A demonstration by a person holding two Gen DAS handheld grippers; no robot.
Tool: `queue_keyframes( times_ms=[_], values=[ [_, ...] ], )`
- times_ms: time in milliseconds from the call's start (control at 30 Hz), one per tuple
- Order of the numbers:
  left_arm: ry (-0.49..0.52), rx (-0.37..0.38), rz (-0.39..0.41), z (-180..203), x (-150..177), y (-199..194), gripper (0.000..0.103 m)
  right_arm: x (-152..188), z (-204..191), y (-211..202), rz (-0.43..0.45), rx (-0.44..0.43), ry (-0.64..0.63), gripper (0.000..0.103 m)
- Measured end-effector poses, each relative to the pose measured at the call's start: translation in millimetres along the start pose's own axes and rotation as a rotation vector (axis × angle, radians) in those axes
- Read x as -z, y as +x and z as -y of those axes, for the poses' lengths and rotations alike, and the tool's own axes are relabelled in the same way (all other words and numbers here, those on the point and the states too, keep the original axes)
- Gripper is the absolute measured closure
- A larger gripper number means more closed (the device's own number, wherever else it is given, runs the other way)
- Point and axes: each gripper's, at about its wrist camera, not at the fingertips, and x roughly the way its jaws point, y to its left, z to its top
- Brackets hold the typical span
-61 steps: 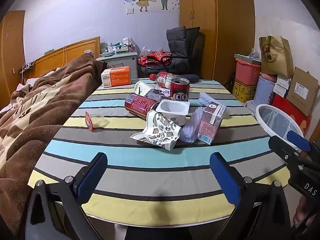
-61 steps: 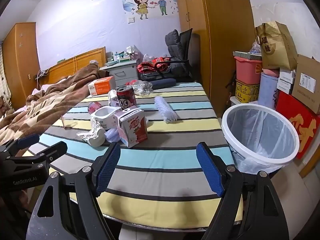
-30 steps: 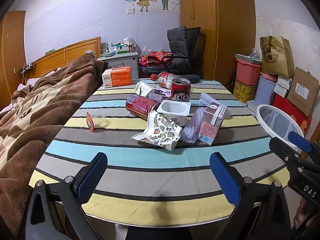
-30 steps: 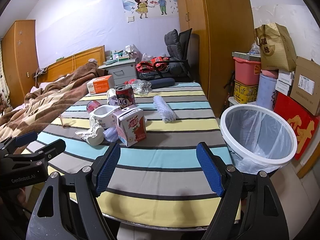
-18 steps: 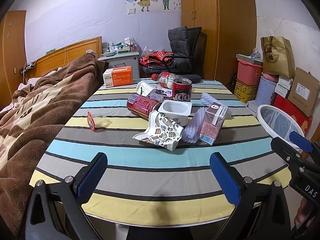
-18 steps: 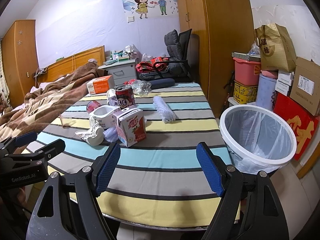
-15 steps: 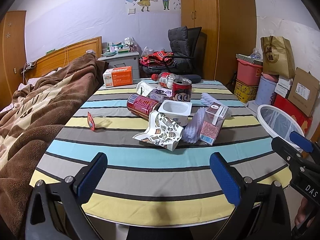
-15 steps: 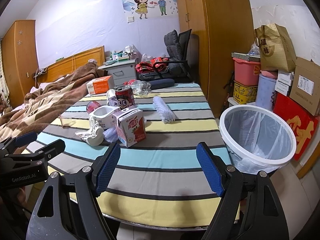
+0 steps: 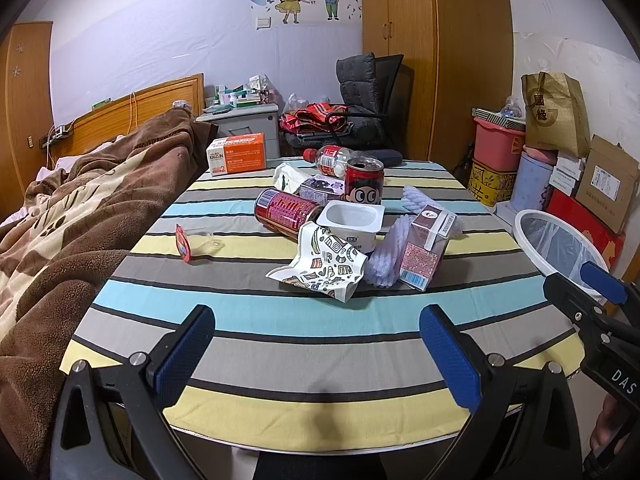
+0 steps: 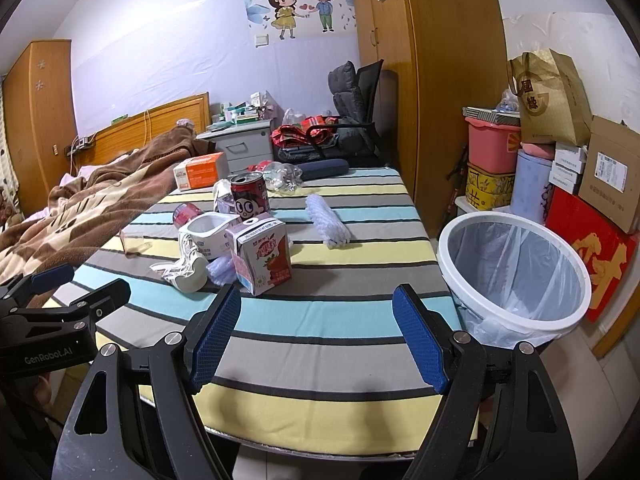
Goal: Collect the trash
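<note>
Both hand-held grippers, left (image 9: 316,354) and right (image 10: 316,334), hover wide and empty at the near tabletop (image 9: 312,360) edge; collection not yet begun, litter clustered mid-table, nearest milk carton (image 10: 262,254) the likely first pick for the bin (image 10: 516,276) at right.

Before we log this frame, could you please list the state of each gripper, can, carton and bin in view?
left gripper: open, empty
right gripper: open, empty
cartoon can: upright, top opened
red can: lying on its side
milk carton: standing
trash bin: lined, looks empty
</note>
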Motion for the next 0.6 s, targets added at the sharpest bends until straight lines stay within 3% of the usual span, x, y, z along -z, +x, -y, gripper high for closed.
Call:
queue_keyframes(
  times_ms=[600],
  values=[
    [-0.001,-0.002,0.000,-0.3,-0.3,-1.0,0.000,0.0,-0.2,-0.5,0.003,0.002,-0.004,0.023]
  ],
)
